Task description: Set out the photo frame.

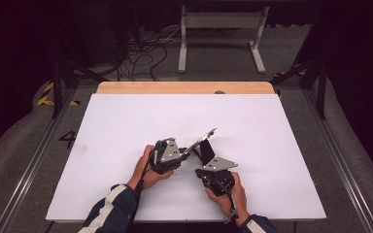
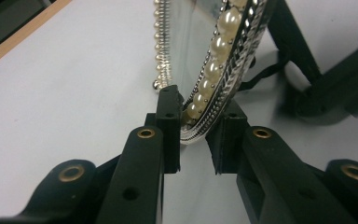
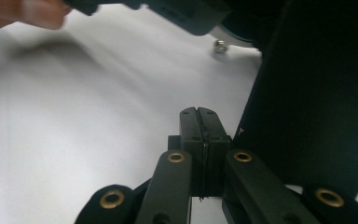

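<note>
Gripping the rim of a silver-framed, pearl-edged mirror (image 2: 223, 60), the left tool (image 1: 187, 149) is seen in the left gripper view with its two black jaws closed on the frame's lower edge, the pearls and beaded silver border rising between them. In the high view the mirror (image 1: 201, 138) is held tilted above the middle of the white tabletop (image 1: 126, 116), with its black back stand (image 1: 206, 151) hanging toward the right tool (image 1: 205, 164). The right tool's jaws are pressed fully together on nothing, just beside the dark stand panel (image 3: 317, 93). The step in hand is judged to be the propping of the mirror: the frame is steadied while the stand is worked outward. Next, the stand would need to be nudged open and the mirror lowered until it stands by itself.
</note>
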